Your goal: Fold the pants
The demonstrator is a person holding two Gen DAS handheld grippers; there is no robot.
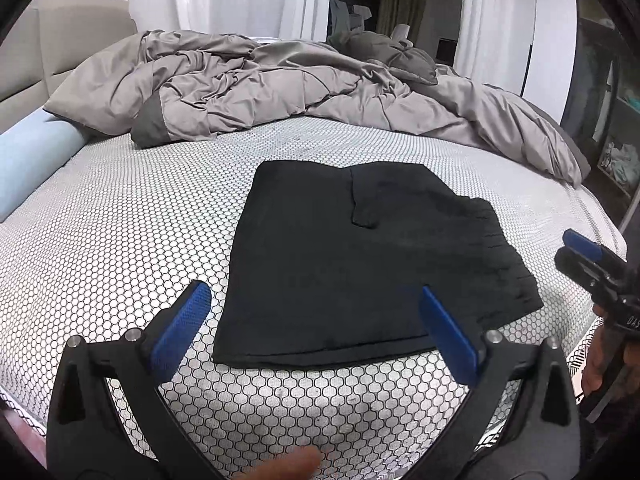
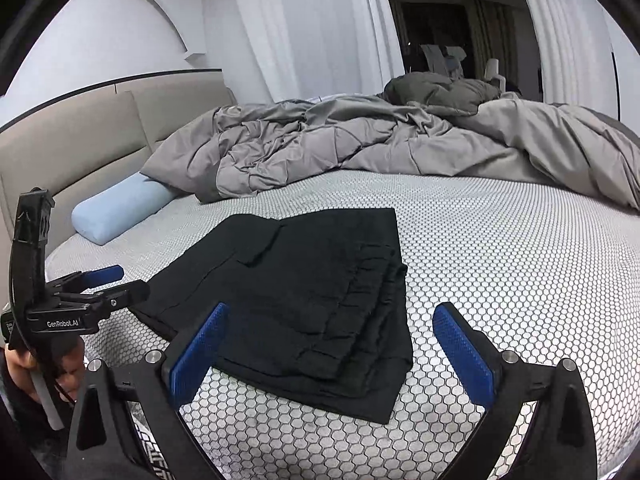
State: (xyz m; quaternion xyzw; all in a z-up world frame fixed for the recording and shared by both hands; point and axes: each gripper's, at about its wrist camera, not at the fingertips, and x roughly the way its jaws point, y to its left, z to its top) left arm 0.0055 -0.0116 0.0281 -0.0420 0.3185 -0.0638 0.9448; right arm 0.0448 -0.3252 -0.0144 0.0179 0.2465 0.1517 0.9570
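Observation:
The black pants (image 1: 360, 256) lie folded into a flat rectangle on the honeycomb-patterned mattress (image 1: 120, 240), elastic waistband to the right. They also show in the right wrist view (image 2: 304, 288). My left gripper (image 1: 314, 298) is open and empty, hovering over the near edge of the pants. My right gripper (image 2: 332, 318) is open and empty, just above the waistband end. The right gripper shows at the right edge of the left wrist view (image 1: 580, 252); the left gripper shows at the left of the right wrist view (image 2: 112, 284).
A crumpled grey duvet (image 1: 280, 88) covers the far half of the bed. A light blue bolster pillow (image 2: 120, 208) lies by the beige headboard (image 2: 80, 144). White curtains (image 2: 312, 32) and a dark doorway stand behind.

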